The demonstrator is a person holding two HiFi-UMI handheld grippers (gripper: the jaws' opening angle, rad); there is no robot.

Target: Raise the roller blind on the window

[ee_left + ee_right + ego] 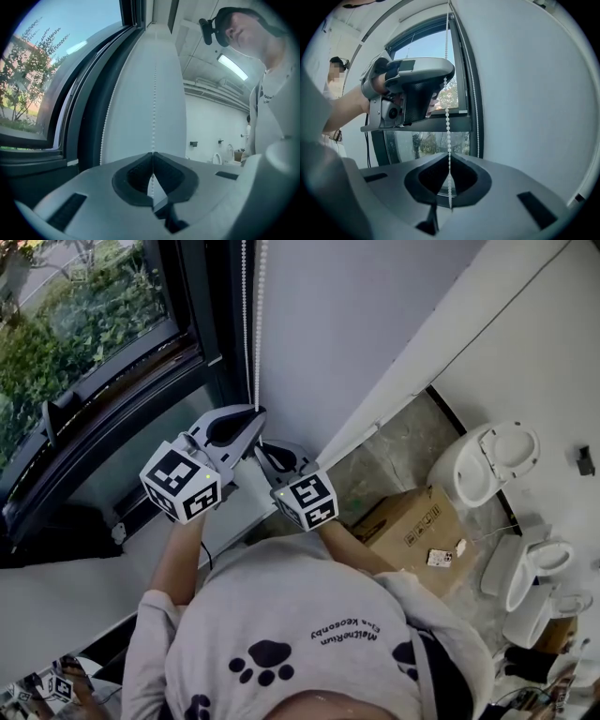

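Note:
A white bead chain hangs in two strands beside the dark window frame. My left gripper is shut on one strand, which runs straight up from its closed pads in the left gripper view. Just below it, my right gripper is shut on the same strand, and the beads pass down through its jaws. In the right gripper view the left gripper sits directly above on the chain. The second strand hangs free along the frame. The blind itself is out of view.
A white wall stands right of the chain. On the floor below lie a cardboard box and white toilet bowls. The white sill runs under the window. A person wearing a headset leans close behind the grippers.

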